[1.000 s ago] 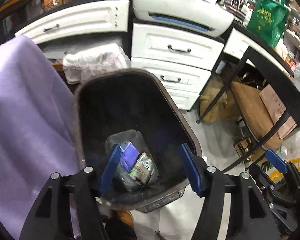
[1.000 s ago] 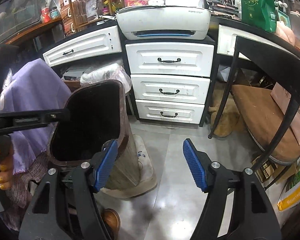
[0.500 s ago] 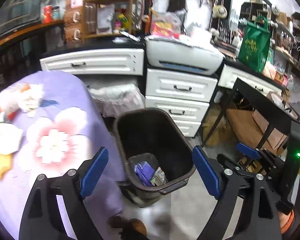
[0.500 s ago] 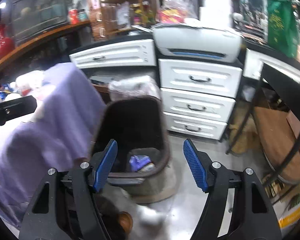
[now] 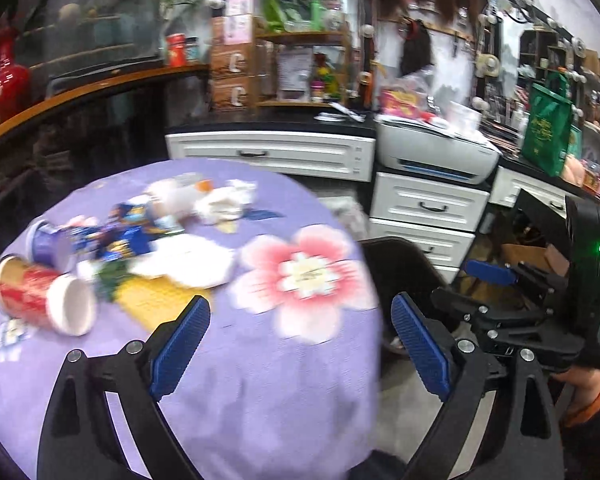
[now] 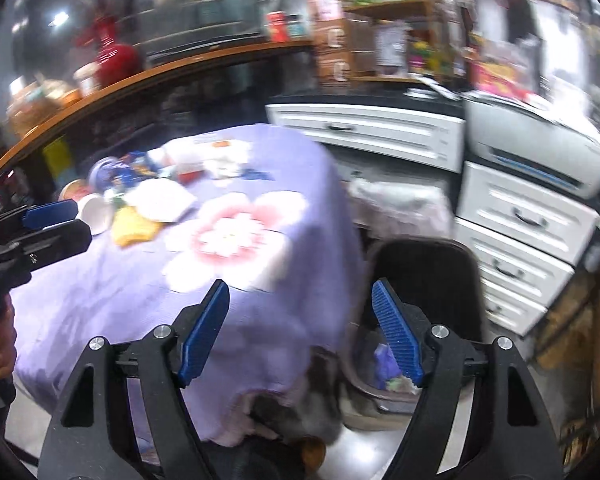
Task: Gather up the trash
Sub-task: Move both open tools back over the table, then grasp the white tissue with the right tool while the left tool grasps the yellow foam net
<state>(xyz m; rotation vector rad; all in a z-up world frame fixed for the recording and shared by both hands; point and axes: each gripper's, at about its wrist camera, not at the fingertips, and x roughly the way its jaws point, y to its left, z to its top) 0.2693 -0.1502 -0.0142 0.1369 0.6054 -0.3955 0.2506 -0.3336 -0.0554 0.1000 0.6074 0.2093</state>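
The round table wears a purple flowered cloth (image 5: pixel 280 380) (image 6: pixel 140 280). Trash lies at its far left: a red tube can (image 5: pixel 40 300) on its side, a purple cup (image 5: pixel 48 244), blue wrappers (image 5: pixel 120 236), white tissue (image 5: pixel 184 260) and a yellow wrapper (image 5: pixel 156 300). My left gripper (image 5: pixel 300 320) hovers over the cloth, short of the trash, its jaws opening with nothing between them. My right gripper (image 6: pixel 300 300) hangs over the table's edge, jaws also opening and empty. To its right the dark bin (image 6: pixel 424 280) (image 5: pixel 400 264) stands on the floor with wrappers (image 6: pixel 384 360) inside.
White drawers (image 5: pixel 428 204) and a printer (image 5: pixel 436 152) stand behind the bin. A plastic-lined basket (image 6: pixel 400 208) sits beside the table. A green bag (image 5: pixel 548 128) and cluttered shelves fill the back. A black table frame (image 5: pixel 540 204) is at the right.
Both views have swung up and left, from the bin to the table top. Both grippers' jaws stand wider than before, the left much more. The wrappers stay in the bin.
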